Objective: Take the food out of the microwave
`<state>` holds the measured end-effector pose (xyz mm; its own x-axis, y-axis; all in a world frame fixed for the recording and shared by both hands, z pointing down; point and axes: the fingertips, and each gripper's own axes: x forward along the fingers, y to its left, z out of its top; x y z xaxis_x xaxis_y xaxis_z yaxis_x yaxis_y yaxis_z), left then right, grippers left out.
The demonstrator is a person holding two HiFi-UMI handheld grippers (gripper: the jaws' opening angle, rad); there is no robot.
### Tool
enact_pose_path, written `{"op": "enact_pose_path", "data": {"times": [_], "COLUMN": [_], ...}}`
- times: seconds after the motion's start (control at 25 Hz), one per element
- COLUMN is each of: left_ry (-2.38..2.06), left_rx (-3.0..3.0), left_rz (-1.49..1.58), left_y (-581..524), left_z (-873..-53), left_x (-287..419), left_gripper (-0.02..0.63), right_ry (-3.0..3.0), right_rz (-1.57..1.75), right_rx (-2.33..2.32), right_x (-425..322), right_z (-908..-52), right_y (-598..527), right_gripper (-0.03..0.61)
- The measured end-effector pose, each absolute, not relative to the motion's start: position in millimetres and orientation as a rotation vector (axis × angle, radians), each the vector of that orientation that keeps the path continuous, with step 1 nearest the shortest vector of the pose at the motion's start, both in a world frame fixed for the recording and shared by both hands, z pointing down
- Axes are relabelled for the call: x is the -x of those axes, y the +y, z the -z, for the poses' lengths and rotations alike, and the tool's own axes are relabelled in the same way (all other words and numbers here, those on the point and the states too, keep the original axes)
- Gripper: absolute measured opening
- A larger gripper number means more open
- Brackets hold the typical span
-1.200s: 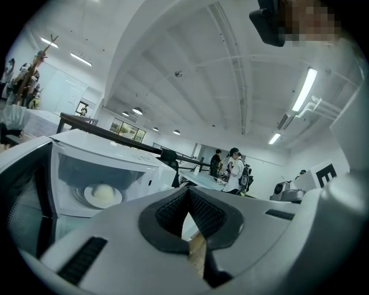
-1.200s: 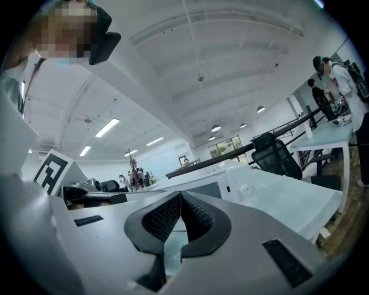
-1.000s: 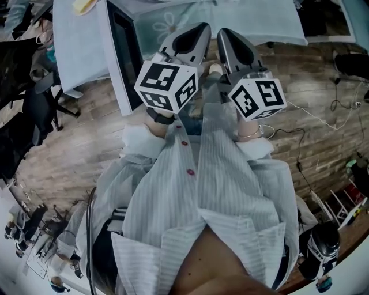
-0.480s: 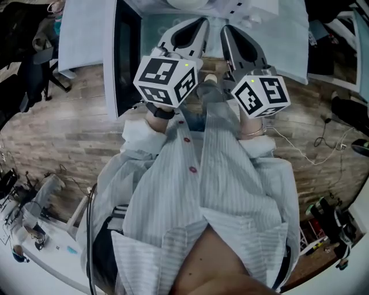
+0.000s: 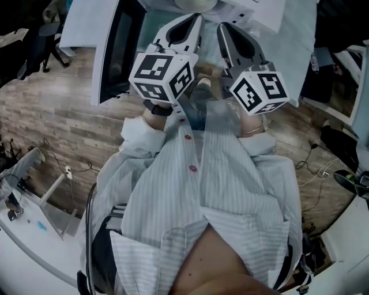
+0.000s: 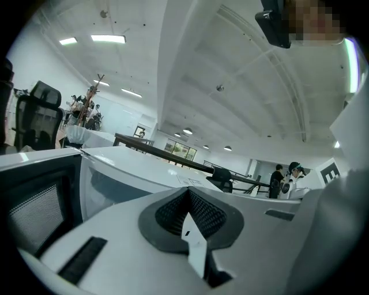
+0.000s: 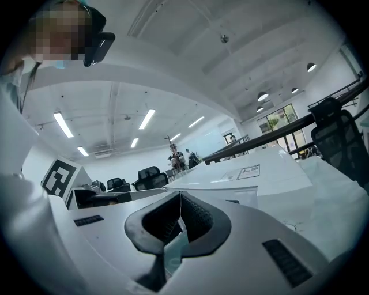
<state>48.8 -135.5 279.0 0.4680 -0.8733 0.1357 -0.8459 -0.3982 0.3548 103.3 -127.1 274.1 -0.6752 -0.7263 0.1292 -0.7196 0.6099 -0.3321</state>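
Am holding left gripper [image 5: 195, 18] and right gripper [image 5: 222, 29] side by side before chest, both pointing about level at white microwave [image 5: 253, 8]. Am keeping both jaws clenched, pads meeting, nothing between them. Microwave door [image 5: 118, 53] hanging open at left. Food not showing in any view. Pale round shape [image 5: 193, 3] peeking at head view's top edge; cannot tell what.

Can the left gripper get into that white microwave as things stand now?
Probably yes. The white microwave has its dark-windowed door swung open, and nothing stands between it and the left gripper. The gripper's jaws are shut, though, and no food shows.
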Motion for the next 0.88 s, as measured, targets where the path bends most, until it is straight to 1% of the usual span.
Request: {"op": "enact_pose_path", "data": {"times": [0.4, 0.88], "left_ry": [-1.545, -1.512], "left_rx": [-2.274, -2.291], "left_rz": [0.108, 0.123], "left_y": [-138.5, -176.7], "left_z": [-280.4, -281.0], "left_x": [-34.1, -26.9], "left_gripper": [0.008, 0.008], "right_ry": [2.851, 2.852], "right_rz": [0.596, 0.607], "right_rx": [1.139, 1.177], "right_x": [-90.8, -80.9], "right_z": [-275.2, -281.4], "right_y": [-135.6, -165.5], "right_gripper": [0.032, 0.032]}}
